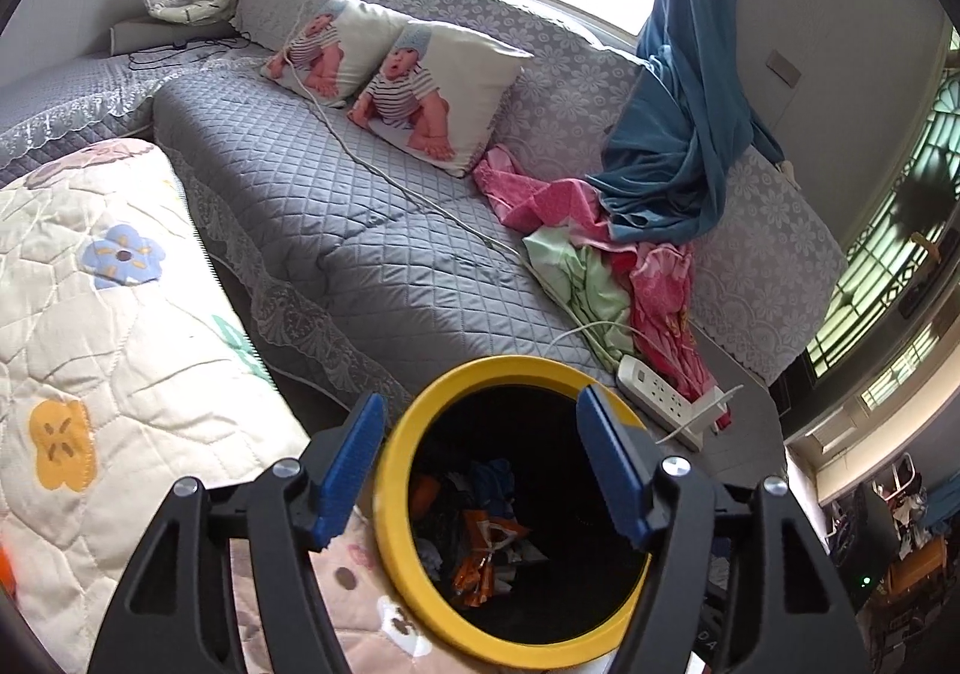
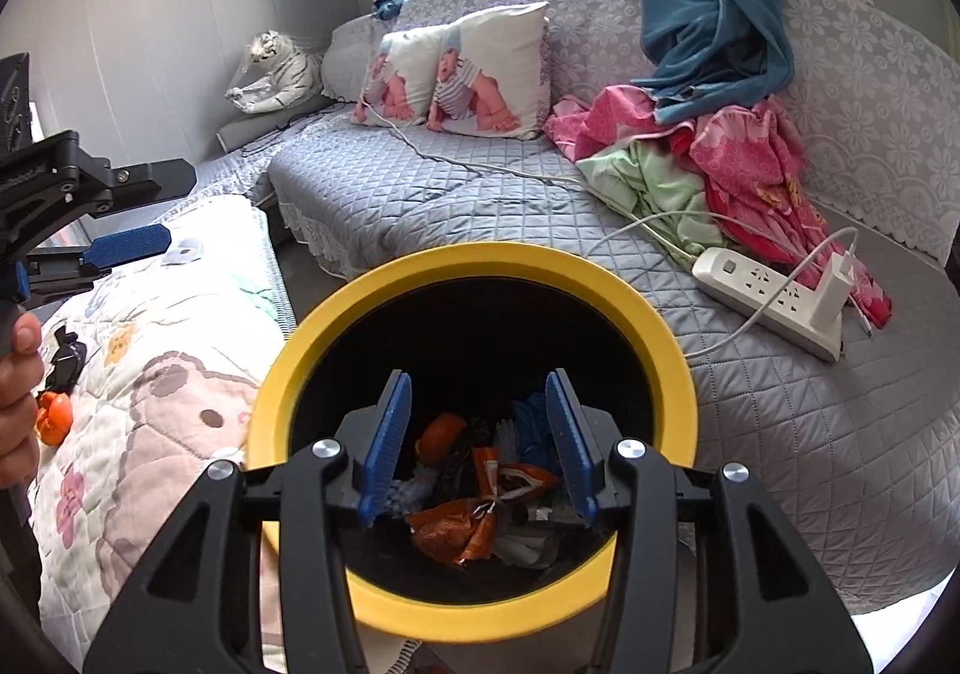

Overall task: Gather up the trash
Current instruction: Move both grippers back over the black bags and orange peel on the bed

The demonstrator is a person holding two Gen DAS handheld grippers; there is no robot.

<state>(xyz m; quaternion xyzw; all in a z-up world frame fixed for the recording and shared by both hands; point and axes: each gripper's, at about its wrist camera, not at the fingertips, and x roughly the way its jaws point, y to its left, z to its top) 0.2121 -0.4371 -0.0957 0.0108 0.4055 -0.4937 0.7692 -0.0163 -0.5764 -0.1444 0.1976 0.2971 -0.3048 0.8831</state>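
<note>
Right wrist view: right gripper (image 2: 478,443) hangs open and empty above the yellow-rimmed bin (image 2: 672,368); left gripper (image 1: 480,470) open too, empty.

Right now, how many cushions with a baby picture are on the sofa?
2. They lean side by side against the sofa backrest: left cushion, right cushion, which overlaps it. Others may be hidden.

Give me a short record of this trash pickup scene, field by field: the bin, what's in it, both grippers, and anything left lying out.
bin: black with yellow rim, between quilt and sofa
contents: orange wrappers and mixed scraps
right gripper: open, empty, over the bin mouth
left gripper: open, empty, above the bin
left out: orange item and black item on the quilt
sofa: power strip, pink cloth
</note>
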